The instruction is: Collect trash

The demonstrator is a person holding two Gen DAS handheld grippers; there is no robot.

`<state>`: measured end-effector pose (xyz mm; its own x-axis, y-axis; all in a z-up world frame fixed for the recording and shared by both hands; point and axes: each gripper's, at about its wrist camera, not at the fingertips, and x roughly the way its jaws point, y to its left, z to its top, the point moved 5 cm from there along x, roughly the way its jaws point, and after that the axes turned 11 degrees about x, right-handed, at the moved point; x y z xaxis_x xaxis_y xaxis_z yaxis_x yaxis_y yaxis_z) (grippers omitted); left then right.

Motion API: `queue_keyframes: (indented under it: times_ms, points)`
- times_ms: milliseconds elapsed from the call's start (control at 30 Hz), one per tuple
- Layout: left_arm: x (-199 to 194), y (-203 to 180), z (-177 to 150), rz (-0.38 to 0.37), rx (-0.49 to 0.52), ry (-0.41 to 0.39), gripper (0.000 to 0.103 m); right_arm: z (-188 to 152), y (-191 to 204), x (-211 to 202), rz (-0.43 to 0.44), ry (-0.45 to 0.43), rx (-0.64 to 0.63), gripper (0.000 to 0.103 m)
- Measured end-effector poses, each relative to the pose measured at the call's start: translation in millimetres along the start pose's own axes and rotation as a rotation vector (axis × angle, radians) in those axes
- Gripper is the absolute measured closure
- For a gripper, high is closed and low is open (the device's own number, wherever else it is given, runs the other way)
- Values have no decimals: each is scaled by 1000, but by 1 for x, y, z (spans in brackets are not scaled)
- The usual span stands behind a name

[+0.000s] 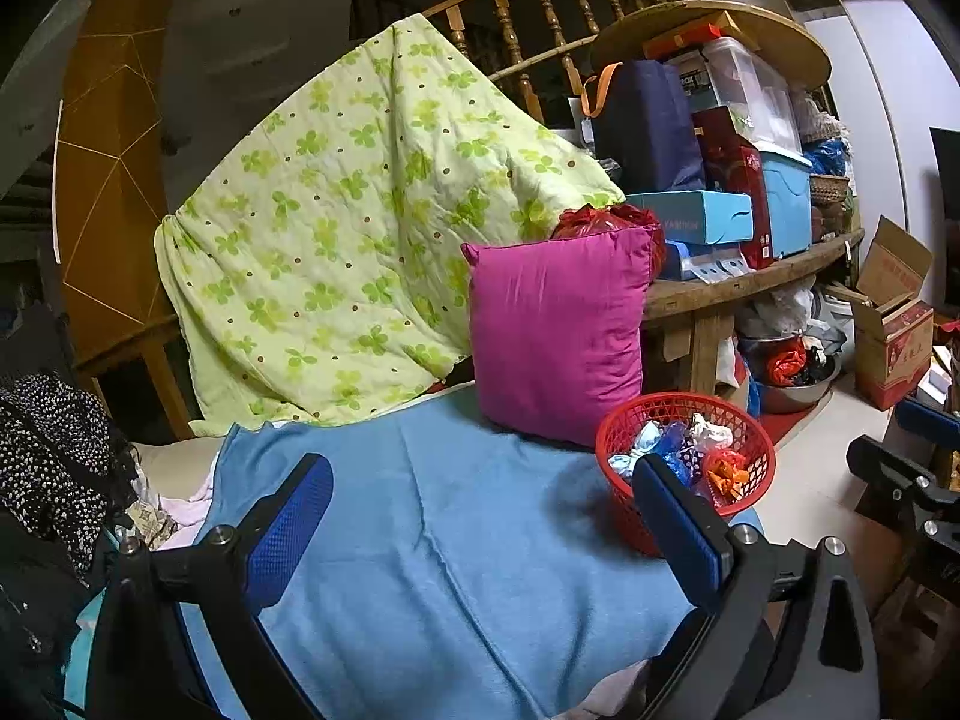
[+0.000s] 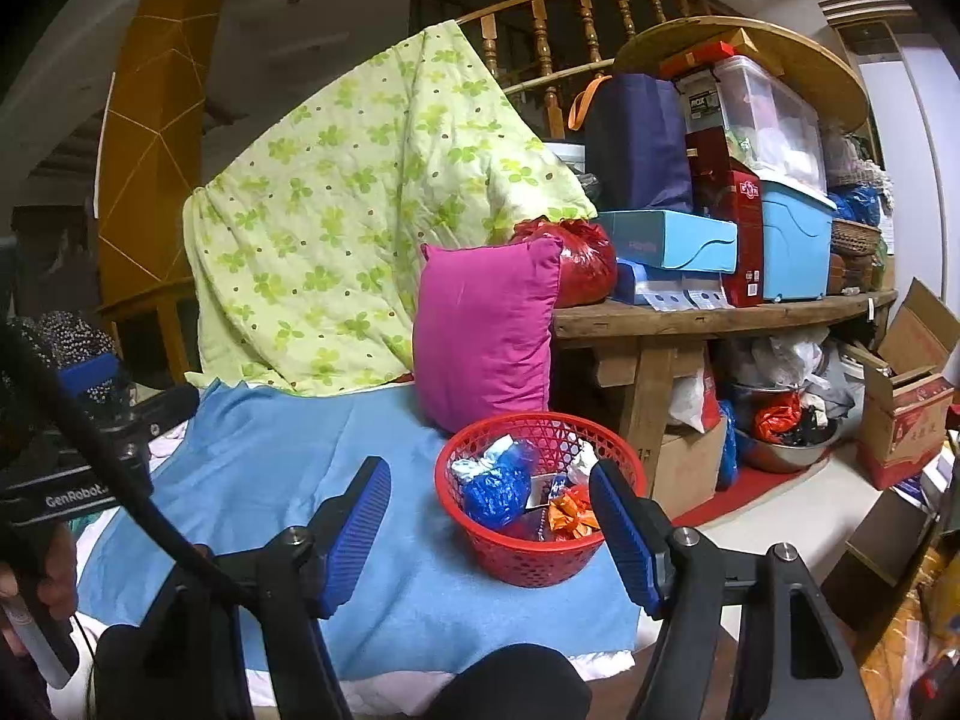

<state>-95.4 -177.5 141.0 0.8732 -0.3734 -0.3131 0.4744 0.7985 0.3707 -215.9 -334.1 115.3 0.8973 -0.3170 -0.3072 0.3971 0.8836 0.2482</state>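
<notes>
The left gripper [image 1: 480, 489] is spread over the blue cloth [image 1: 456, 540], nothing between its pads. The right gripper [image 2: 489, 498] is likewise spread and empty, held just before the red basket [image 2: 510, 558]. The basket stands on the cloth's right edge, in front of the magenta pillow [image 2: 483, 330], holding crumpled trash [image 2: 498, 489]. A cluttered wooden table [image 2: 720, 315] is at right.

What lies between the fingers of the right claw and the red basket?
Only bare blue blanket lies between the right claw and the red basket, as the right wrist view shows. The basket already holds crumpled trash.
</notes>
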Motion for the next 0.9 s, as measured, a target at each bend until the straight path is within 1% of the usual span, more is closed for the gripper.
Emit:
queue_keyframes:
  times_ms: [367,733,833,900]
  points:
    - [-8,-3,4,35,11,14,3,3,-9,-6,-8,-3,18,31]
    - [-14,-7,7,27,23,23,3,7,-13,-14,-6,-12,24,31]
    - [-16,-9,7,44,34,22,3,6,-12,-15,-9,-13,21,31]
    - [-16,-11,7,42,40,22,3,5,-12,-14,-8,-3,23,31]
